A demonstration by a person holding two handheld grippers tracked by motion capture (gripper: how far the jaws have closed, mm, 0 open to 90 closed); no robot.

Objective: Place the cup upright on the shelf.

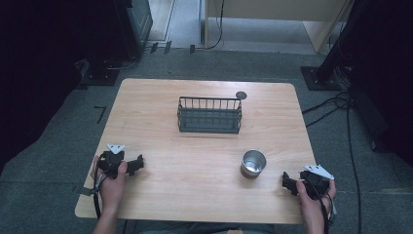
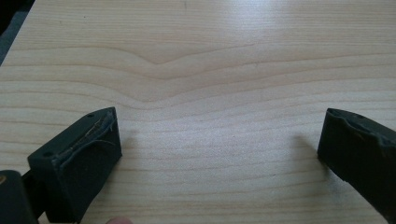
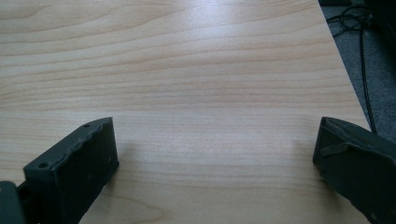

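Observation:
A black wire basket [image 1: 209, 115] stands at the middle of the wooden table [image 1: 160, 136], toward the far side. A shiny metal cup [image 1: 253, 163] stands upright nearer the front right. My left gripper [image 1: 139, 164] rests on the table at the front left, held by a hand, open with bare wood between its jaws [image 2: 219, 135]. My right gripper [image 1: 286, 183] rests at the front right, just right of the cup and apart from it, also open over bare wood [image 3: 215, 140].
A small dark round disc [image 1: 241, 95] lies on the table behind the basket's right end. Cables [image 1: 336, 105] trail over the grey floor to the right. Dark stands and equipment flank the table at the back.

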